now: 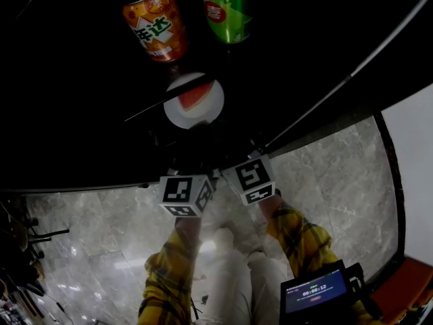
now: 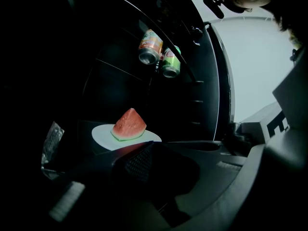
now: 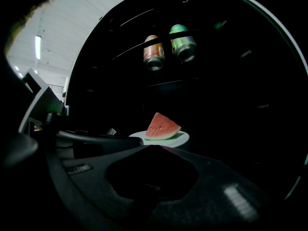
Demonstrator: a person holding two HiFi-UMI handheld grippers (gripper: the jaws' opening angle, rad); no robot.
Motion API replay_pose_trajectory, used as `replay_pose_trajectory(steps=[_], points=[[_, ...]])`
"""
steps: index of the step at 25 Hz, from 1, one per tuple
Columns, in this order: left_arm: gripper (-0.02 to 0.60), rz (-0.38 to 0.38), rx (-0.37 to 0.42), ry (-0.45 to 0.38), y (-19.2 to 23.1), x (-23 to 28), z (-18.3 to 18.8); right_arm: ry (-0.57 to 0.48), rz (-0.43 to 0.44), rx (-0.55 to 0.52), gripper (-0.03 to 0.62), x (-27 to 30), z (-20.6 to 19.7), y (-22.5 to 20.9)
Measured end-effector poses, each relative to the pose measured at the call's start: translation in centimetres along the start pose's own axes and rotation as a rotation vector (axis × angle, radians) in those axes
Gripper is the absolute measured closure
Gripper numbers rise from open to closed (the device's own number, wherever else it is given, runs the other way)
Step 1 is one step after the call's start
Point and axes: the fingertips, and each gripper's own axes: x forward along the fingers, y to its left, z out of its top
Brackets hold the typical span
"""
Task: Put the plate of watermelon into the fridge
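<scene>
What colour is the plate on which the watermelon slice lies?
White. The plate shows best in the left gripper view, under the red slice.

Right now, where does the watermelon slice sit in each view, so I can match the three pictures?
Head view: watermelon slice upper centre, on the white plate.
Left gripper view: slice left of centre, middle height.
Right gripper view: slice near centre, slightly below the middle.
Shared landmark: the orange can and green can, side by side above the slice in every picture.
</scene>
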Motion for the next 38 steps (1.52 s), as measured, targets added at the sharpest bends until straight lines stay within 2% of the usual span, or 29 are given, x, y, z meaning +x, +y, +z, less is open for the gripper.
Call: replay_pose_trajectory(steps=[3,8,17,27,33,38], points=[[0.581,0.001,-0.012,0.003,-0.3,-0.2,-0.1,0.004,0.006,0.010,0.595,-0.2,-0.1,0.1],[0.581,0.018,0.026,0.020,-1.3,-1.3,0.3,0.030,0.016,0.016,0.595,-1.9,0.0,0.8],[0.581,0.040,0.006,0.027,-6.2,-6.9,4.6,0.043,0.006,0.073,0.595,-8.2,3.9,2.5],[0.581,0.040,-0.013,0.075,-11.9,-15.0,10.4,0.057,-0.009,0.083,0.595,-16.2,11.4,5.5],[0.581,-0.034,0.022,0.082,-17.1,-19.6,13.2,0.046,0.017,0.052,0.595,-21.4,17.8,7.9],[0.581,-0.103,0.005,0.067,-21.2,-22.4,16.7,0.027,0.029,0.026,0.595,-25.8,22.3,9.1]])
